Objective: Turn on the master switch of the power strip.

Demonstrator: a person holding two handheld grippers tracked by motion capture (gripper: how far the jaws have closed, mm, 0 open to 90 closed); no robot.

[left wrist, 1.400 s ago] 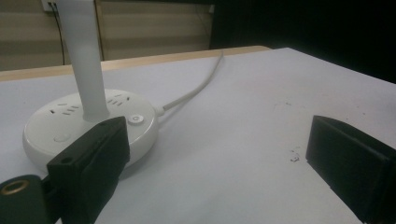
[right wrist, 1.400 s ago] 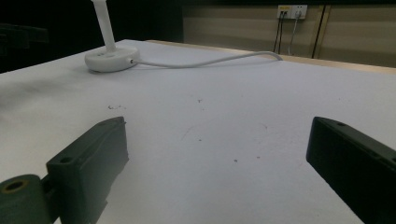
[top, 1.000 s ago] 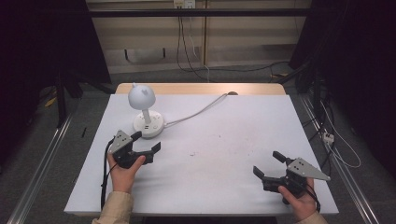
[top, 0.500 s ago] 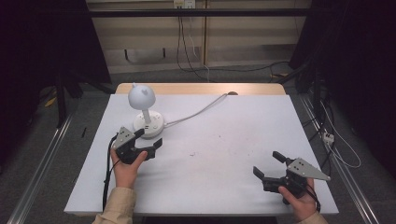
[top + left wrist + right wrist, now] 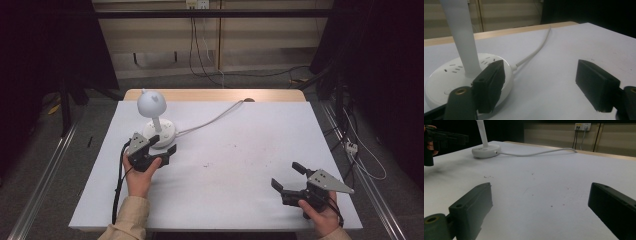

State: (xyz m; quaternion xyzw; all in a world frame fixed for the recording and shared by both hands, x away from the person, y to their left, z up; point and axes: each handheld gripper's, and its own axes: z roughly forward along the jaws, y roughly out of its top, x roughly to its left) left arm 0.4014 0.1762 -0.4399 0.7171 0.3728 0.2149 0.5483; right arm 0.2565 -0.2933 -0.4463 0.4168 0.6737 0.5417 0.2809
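A small white desk lamp (image 5: 151, 104) stands on a round white base (image 5: 161, 133) with socket slots, at the table's back left. Its stem (image 5: 462, 37) rises out of the top of the left gripper view, and its base (image 5: 446, 75) lies just beyond the left jaw. My left gripper (image 5: 164, 145) is open right in front of the base, one jaw over the base's near edge. My right gripper (image 5: 290, 177) hovers open near the front right corner, nothing between its jaws. The right gripper view shows the lamp base (image 5: 485, 151) far off.
A white cable (image 5: 212, 120) runs from the lamp base to the table's back edge, where a wooden strip (image 5: 215, 95) shows. The white table top (image 5: 240, 155) has small dark specks near its middle. Cables and a power strip (image 5: 350, 146) lie on the floor at right.
My left gripper has moved forward and to the right, up to the lamp's base. The right gripper has stayed in place.
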